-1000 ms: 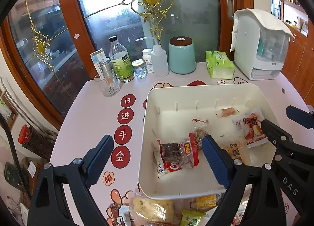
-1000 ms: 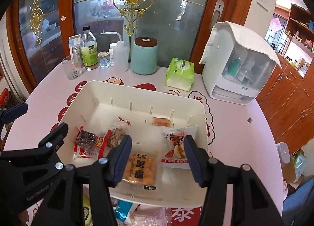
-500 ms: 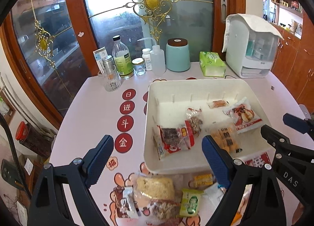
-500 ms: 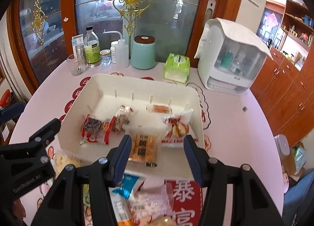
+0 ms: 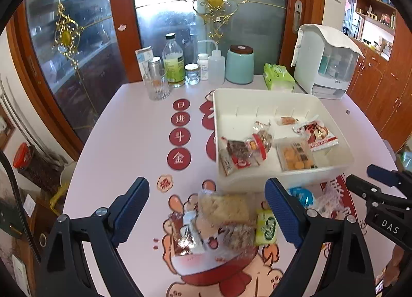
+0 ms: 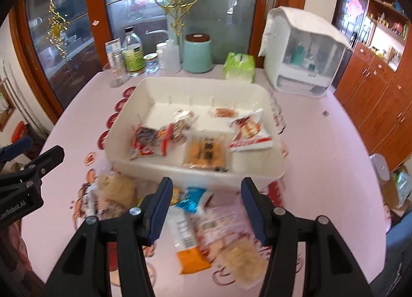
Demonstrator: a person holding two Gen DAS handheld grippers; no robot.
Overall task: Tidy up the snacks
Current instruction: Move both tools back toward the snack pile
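both claws hang empty: the left gripper (image 5: 207, 209) gapes wide, the right gripper (image 6: 206, 206) half open, over loose snack packets (image 5: 224, 209) on the near table (image 5: 128, 142) (some blurred). the white bin (image 6: 195, 170) beyond holds more packets.

Frosted glass doors (image 5: 211, 29) in wooden frames (gold ornaments) glow with daylight; wooden cabinets (image 6: 373, 96) stand right.

A white bin (image 5: 288, 178) holds five wrapped snacks lying flat; more packets (image 5: 224, 209) lie loose on the worktop just before it.
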